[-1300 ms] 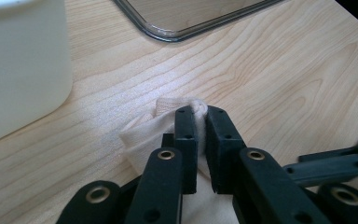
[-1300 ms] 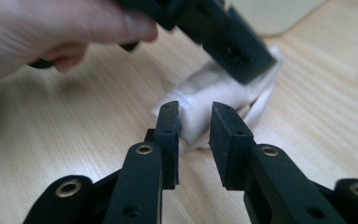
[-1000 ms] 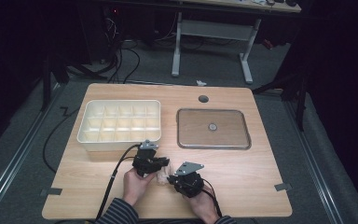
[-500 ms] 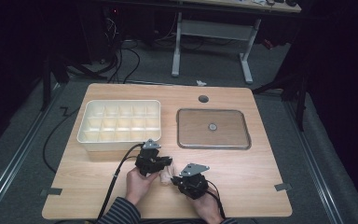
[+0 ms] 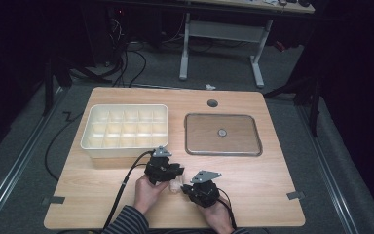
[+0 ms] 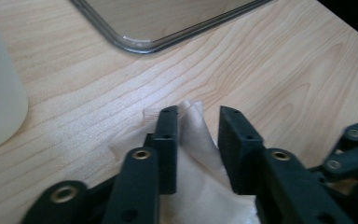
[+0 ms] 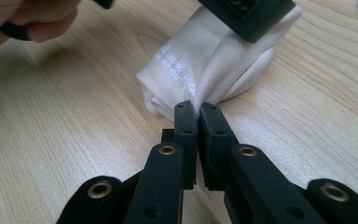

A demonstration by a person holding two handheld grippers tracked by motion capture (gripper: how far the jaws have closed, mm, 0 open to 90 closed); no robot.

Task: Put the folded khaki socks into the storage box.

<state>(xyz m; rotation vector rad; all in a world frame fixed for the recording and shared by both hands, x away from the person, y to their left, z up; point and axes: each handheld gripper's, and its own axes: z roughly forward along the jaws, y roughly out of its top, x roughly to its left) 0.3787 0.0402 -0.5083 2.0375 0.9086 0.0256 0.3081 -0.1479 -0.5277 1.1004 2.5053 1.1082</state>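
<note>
Pinches a thin fold of the small white cloth [image 7: 205,56] tight in the right gripper [image 7: 198,108]. Holds the left gripper [image 6: 198,112] spread apart around another fold, at 10 o'clock from the right one. Leaves the cloth low on the table [image 5: 272,195], near 6 o'clock, between both grippers. Since a second ago, shifts both grippers a bit toward 3 o'clock, with more cloth peeking out. Looks like pulling it open.

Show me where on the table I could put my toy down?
Bare wood lies right of the metal tray, along the far edge behind the divided box, and at the near left corner. It's crowded where both tools, left and right, meet at the white cloth.
</note>
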